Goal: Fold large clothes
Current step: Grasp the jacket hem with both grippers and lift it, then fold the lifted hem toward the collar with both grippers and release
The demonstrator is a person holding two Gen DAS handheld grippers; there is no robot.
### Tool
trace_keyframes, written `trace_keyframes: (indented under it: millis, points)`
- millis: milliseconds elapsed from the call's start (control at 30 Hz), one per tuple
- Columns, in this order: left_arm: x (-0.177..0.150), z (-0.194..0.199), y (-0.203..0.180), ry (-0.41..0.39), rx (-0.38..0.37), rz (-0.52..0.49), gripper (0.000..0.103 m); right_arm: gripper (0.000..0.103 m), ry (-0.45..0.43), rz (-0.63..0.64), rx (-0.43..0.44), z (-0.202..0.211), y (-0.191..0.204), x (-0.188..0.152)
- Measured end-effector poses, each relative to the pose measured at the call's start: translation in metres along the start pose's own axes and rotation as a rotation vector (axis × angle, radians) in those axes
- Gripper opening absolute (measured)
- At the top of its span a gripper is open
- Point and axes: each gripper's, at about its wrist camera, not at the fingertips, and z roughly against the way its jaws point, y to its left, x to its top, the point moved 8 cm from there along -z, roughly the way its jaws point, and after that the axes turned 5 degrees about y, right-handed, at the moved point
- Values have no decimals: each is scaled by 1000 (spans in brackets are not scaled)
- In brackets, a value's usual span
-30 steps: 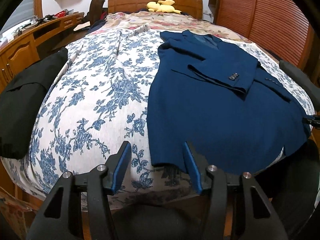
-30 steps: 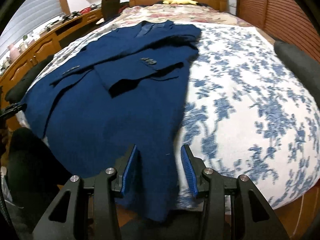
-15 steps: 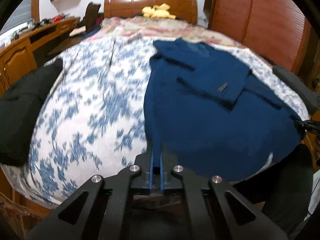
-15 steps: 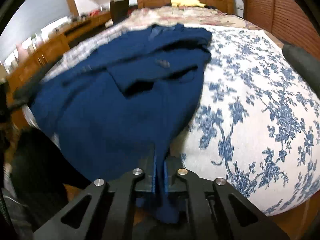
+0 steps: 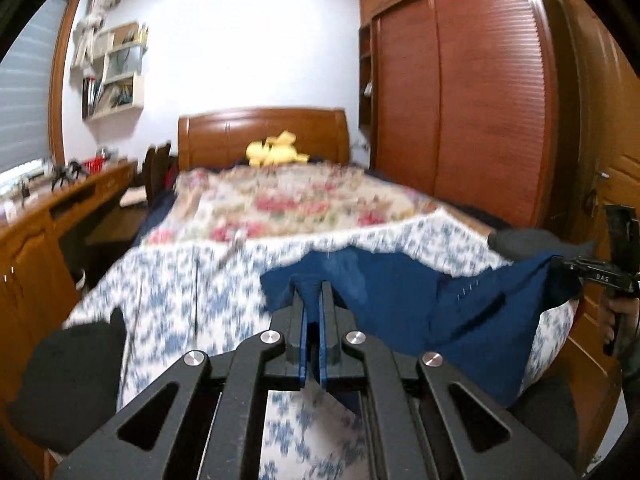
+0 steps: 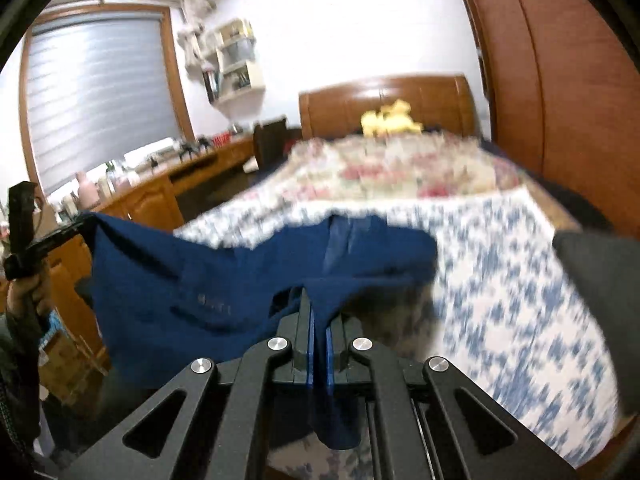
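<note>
A navy blue jacket (image 5: 404,300) lies on the blue-flowered bedspread (image 5: 180,292), its lower hem lifted off the bed. My left gripper (image 5: 311,286) is shut on one hem corner. My right gripper (image 6: 317,300) is shut on the other hem corner, with cloth hanging down between the fingers. The jacket (image 6: 192,280) stretches between the two grippers. The right gripper also shows at the right edge of the left wrist view (image 5: 600,276), and the left gripper at the left edge of the right wrist view (image 6: 44,240).
A black garment (image 5: 72,372) lies at the bed's left corner, a dark one (image 6: 600,280) at its right edge. A wooden desk (image 5: 48,216) stands left, a wardrobe (image 5: 460,100) right, a headboard (image 5: 260,136) with a yellow plush toy (image 5: 276,152) at the back.
Both grippers, open a second ago, shut on the jacket's hem corners and have risen, lifting the hem off the bed. The views now tilt up toward the headboard.
</note>
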Motion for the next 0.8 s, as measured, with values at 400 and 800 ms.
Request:
trace_keyframes:
  millis: [400,800]
  points:
    - [59,59,-3,-144,-24,22,4,4,-128,71,-55,111,17,26]
    - [40,21,4,-53,22,2,4,4,-32,84,-115,71,1,-11]
